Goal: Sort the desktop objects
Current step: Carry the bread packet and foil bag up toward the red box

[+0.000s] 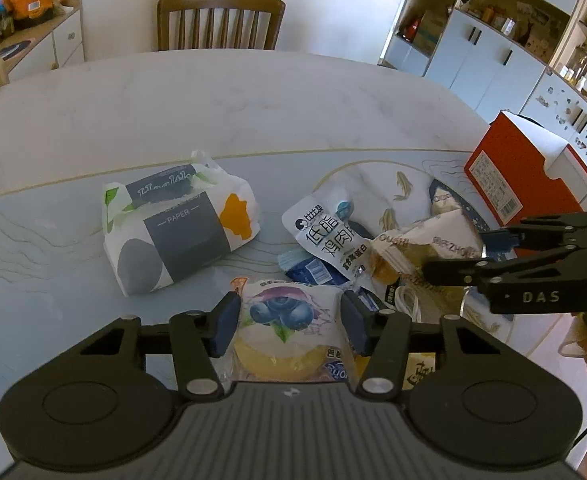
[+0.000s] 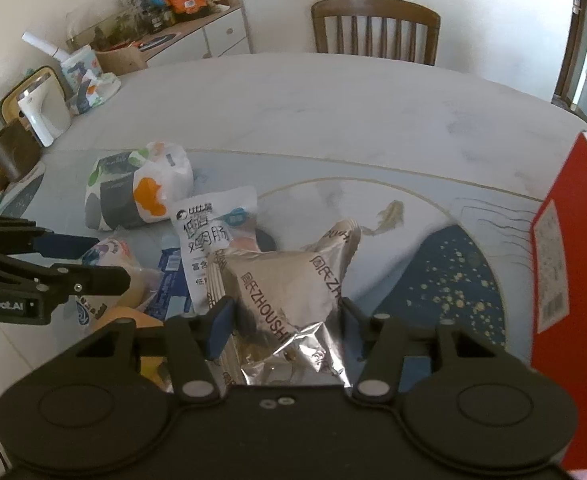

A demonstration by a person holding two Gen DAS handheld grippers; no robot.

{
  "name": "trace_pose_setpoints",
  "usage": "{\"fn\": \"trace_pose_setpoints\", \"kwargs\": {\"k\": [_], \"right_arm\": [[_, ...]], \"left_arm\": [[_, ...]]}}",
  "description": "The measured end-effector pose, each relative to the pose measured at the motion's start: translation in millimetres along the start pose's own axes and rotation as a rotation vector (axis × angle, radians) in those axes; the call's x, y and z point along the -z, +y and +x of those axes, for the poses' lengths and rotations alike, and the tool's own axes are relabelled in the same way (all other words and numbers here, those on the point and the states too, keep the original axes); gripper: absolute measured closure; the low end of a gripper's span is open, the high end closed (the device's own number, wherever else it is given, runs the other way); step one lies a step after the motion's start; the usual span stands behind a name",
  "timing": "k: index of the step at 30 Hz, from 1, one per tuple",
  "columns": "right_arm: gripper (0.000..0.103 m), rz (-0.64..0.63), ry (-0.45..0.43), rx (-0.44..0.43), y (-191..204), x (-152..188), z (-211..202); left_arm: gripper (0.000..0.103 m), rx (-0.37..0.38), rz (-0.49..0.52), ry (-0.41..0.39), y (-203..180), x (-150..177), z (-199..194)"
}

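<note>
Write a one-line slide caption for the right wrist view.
Right gripper clamps a silver snack pouch beside a red box, the left gripper at work nearby.

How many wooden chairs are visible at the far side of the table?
1. The wooden chair stands at the far edge of the table, its back against the white wall. Others may be hidden outside the views.
</note>
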State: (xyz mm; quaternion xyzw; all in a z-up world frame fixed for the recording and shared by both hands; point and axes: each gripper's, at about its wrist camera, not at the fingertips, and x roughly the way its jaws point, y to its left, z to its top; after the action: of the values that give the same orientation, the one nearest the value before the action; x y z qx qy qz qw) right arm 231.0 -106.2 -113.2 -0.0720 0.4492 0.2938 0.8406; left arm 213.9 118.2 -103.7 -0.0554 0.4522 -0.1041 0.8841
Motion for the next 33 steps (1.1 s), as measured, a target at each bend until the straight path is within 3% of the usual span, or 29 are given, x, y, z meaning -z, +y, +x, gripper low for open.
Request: {"fn": "trace_pose_setpoints", "kwargs": {"k": [23, 33], "right_arm": [[0.05, 0.048, -0.037, 0.057, -8.6, 7.4, -48.8], [0.05, 0.04, -0.067, 0.065, -8.4, 3.3, -76.8]], "left_arm": [[0.055, -0.005, -0.011, -0.041, -6.1, -5.4, -21.0], [0.055, 0.029, 0.006, -0.079, -24.2, -15.3, -40.6]]}}
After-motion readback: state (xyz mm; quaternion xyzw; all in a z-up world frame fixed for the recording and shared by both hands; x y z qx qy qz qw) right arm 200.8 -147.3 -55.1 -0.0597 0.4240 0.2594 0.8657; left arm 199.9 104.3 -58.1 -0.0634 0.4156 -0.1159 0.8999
